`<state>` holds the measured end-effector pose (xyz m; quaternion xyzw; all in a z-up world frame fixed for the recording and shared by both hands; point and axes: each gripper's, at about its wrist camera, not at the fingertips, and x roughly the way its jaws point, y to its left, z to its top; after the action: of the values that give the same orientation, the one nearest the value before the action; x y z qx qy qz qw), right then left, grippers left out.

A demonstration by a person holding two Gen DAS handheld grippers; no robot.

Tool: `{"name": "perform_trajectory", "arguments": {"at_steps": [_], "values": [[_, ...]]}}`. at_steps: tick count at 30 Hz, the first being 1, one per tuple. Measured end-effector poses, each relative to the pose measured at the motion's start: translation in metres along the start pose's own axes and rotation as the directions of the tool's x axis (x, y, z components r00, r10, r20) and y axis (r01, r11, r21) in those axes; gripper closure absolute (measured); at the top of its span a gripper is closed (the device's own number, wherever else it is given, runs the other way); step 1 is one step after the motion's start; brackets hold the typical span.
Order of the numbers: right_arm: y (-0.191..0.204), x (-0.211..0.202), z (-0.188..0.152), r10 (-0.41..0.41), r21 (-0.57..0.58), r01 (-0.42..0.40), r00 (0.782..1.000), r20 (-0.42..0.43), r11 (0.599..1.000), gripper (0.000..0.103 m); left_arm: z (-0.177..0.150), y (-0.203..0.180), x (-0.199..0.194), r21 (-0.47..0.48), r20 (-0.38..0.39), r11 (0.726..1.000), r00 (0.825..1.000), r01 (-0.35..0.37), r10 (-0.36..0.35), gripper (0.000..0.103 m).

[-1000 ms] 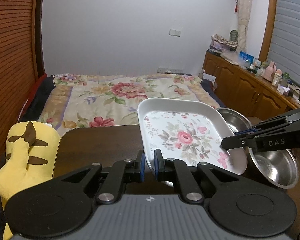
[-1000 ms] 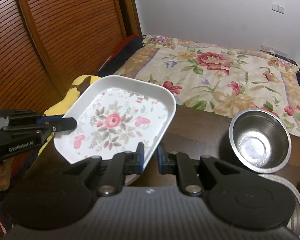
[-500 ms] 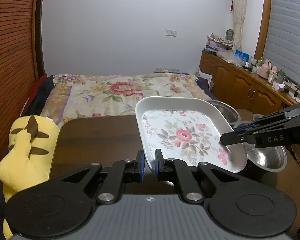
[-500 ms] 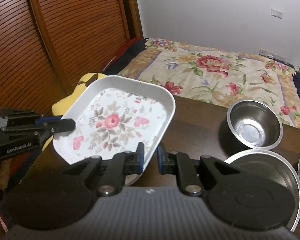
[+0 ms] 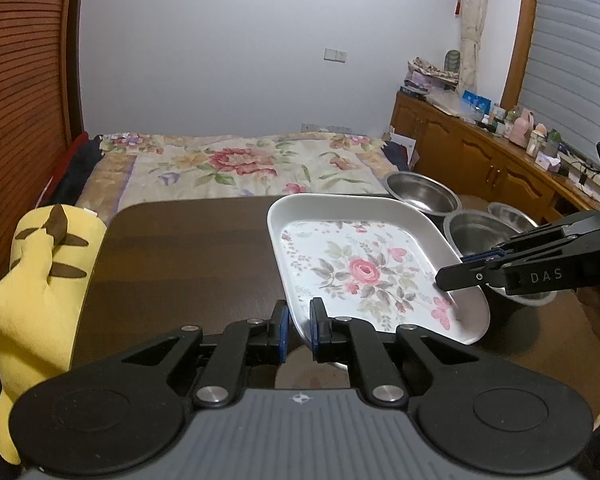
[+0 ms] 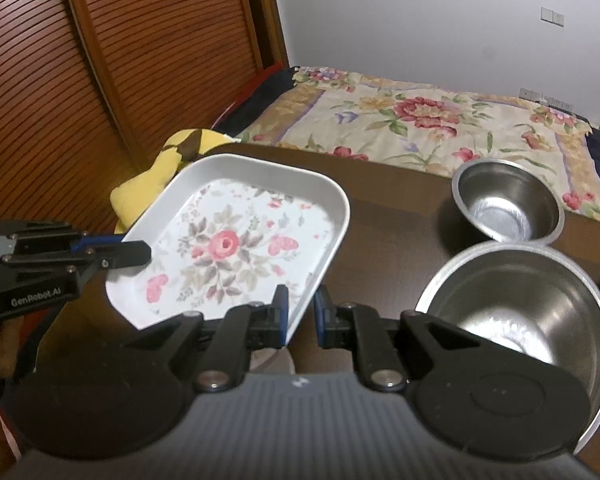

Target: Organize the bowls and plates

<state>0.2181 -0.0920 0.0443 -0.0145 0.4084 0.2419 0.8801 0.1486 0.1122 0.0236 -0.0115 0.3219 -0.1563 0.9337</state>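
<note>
Both hand-held grippers are pinching the same floral plate [image 5: 364,264] by opposite edges: the left hand-held gripper [image 5: 298,330] is clamping the near rim, the right hand-held gripper [image 6: 300,320] the other side. The plate is hanging tilted just above the dark wood table [image 5: 188,248]. Three steel bowls [image 6: 508,204] are sitting on the table beside it. A yellow plush [image 5: 40,280] is leaning at the table's left edge. Behind it all, a bed [image 5: 236,168] with a flowery quilt, slatted wooden doors [image 6: 100,60] and a cluttered wooden cabinet [image 5: 480,152].
</note>
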Motion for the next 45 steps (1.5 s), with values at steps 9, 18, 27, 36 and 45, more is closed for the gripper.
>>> {"name": "perform_trajectory", "arguments": {"at_steps": [9,18,27,36,45], "values": [[0.004,-0.007,-0.021,0.015,0.002,-0.015,1.0,-0.007,1.0,0.088,-0.024,-0.009,-0.01,-0.021,0.001,1.0,1.0,0.009,-0.009,0.091],[0.009,-0.014,-0.035,0.036,-0.003,-0.036,0.999,-0.004,0.999,0.088,-0.036,-0.013,-0.023,-0.013,0.009,1.0,1.0,0.006,-0.006,0.091],[0.018,-0.019,-0.049,0.067,-0.016,-0.067,0.998,0.005,0.998,0.088,-0.055,-0.015,-0.039,-0.026,0.014,1.0,1.0,0.001,-0.001,0.091],[0.018,-0.023,-0.061,0.067,-0.027,-0.066,0.998,0.02,0.997,0.088,-0.071,-0.021,-0.041,-0.006,0.004,1.0,1.0,-0.009,0.01,0.09],[0.027,-0.019,-0.075,0.026,-0.016,-0.024,0.996,0.083,1.0,0.088,-0.084,-0.024,-0.035,0.003,-0.011,0.999,0.999,-0.046,0.046,0.09]]}}
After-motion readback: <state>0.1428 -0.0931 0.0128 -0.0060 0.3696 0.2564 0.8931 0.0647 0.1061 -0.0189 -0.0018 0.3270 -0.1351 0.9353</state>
